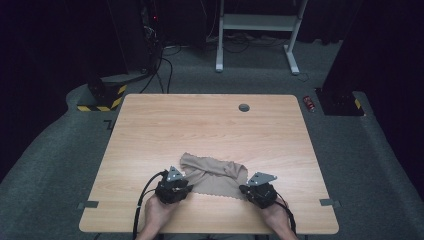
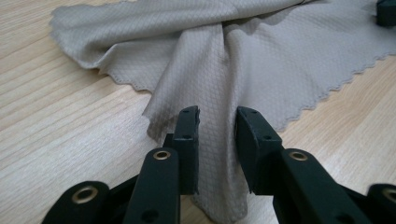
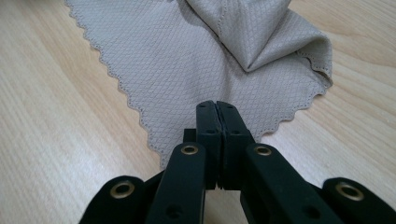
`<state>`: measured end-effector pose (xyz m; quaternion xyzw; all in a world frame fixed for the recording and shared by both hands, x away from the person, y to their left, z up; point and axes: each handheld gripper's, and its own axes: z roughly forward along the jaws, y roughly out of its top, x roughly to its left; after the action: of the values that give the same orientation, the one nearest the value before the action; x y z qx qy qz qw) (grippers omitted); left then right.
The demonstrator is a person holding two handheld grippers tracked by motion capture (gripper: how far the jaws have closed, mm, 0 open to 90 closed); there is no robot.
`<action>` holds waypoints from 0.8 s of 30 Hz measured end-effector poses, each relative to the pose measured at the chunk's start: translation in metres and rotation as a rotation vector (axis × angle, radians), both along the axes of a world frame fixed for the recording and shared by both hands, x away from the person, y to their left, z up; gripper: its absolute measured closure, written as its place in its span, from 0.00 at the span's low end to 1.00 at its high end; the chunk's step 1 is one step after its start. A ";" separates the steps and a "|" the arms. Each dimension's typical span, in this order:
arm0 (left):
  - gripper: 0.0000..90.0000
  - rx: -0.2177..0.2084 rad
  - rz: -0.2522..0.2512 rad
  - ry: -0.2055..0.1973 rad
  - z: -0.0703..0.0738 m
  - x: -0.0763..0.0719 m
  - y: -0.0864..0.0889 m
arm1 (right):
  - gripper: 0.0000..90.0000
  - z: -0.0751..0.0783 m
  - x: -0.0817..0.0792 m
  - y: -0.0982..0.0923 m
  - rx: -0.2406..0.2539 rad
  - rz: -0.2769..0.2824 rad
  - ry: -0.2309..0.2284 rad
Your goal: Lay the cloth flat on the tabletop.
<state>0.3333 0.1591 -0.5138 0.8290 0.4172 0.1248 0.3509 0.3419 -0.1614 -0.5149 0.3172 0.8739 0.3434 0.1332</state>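
— Black jaws of the right claw (image 3: pixel 217 122) pinch the beige cloth (image 3: pixel 187 60) at its near scalloped corner; left claw (image 2: pixel 217 128) straddles a fold, parted.

— Soft, light, limp on the worktop (image 1: pixel 150 125); corners look best for gripping.

A beige waffle-textured cloth (image 1: pixel 215 176) with scalloped edges lay crumpled on the wooden table (image 1: pixel 210 125), near the table's front edge. Its far part was bunched into folds; its near part spread flat.
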 end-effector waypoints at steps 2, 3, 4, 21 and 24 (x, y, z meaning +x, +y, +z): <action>0.77 0.013 -0.008 -0.001 0.001 -0.001 0.001 | 0.97 0.000 -0.002 -0.001 -0.002 0.002 0.003; 0.75 0.007 -0.008 0.010 0.001 -0.001 0.002 | 0.93 0.001 -0.002 -0.002 0.002 0.005 0.010; 0.74 0.001 0.000 0.019 0.002 -0.001 0.005 | 0.92 0.002 -0.002 -0.003 0.003 0.002 0.012; 0.60 -0.006 0.101 -0.014 0.010 0.038 0.000 | 0.74 0.013 0.046 0.027 0.044 -0.079 -0.010; 0.60 0.003 0.122 -0.032 0.009 0.043 0.001 | 0.93 0.009 0.052 0.029 0.032 -0.071 0.010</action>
<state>0.3762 0.1596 -0.5046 0.8004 0.4610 0.1599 0.3483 0.3940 -0.1324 -0.5055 0.3518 0.8571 0.3510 0.1359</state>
